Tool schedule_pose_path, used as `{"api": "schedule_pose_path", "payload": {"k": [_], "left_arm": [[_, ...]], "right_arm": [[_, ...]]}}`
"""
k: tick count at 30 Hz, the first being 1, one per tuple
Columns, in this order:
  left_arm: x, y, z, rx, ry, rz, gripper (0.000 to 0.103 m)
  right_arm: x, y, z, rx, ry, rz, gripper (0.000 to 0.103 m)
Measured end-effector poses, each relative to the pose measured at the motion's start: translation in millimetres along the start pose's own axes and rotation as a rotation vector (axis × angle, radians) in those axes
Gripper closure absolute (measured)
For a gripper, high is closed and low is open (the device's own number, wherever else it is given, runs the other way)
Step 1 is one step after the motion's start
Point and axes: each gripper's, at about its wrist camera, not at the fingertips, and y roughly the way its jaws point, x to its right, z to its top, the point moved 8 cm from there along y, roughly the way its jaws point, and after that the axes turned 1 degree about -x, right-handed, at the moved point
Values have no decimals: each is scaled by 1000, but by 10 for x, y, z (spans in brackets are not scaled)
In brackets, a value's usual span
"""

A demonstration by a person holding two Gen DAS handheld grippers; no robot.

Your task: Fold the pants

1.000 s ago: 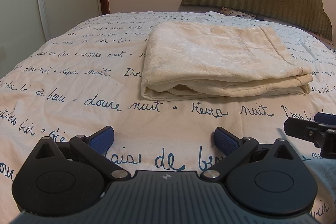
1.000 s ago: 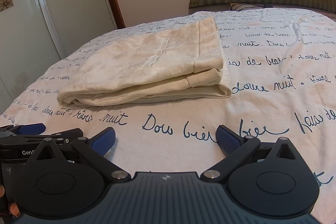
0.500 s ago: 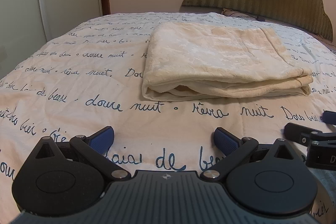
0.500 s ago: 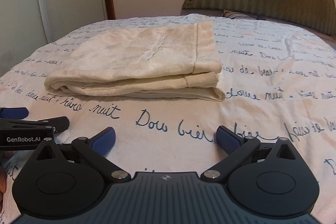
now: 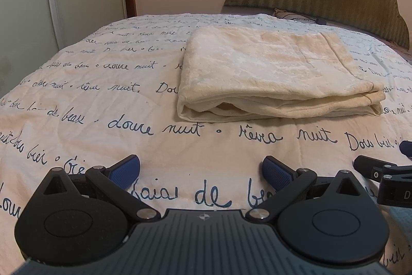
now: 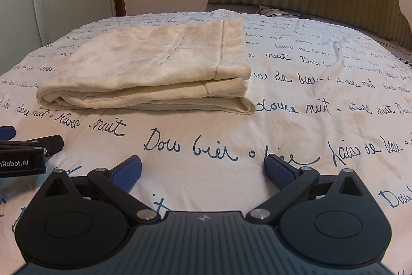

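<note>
- Low over the bedspread (image 5: pixel 77 99), left gripper (image 5: pixel 201 172) sits with jaws spread wide, holding nothing
- Right gripper (image 6: pixel 203 172) just beside it, equally wide and empty
- Pants (image 5: pixel 270 74) lie ahead, well clear of both, stacked in a neat cream rectangle
- Folding looks finished; at most a tidy-up left

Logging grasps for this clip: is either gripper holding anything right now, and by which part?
Nothing is held. The left gripper and right gripper are both open above the script-printed bedspread, short of the folded cream pants.
</note>
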Motion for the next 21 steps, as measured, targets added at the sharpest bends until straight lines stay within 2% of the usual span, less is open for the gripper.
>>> {"api": "schedule_pose_path", "payload": {"k": [16,21], "left_arm": [[47,-38,-21,5,51,9,0],[23,-27,-20,4,30,-1,0]], "right_arm": [[-17,0,15,3,0,59,0],[-10,-1,14,6,4,62,0]]}}
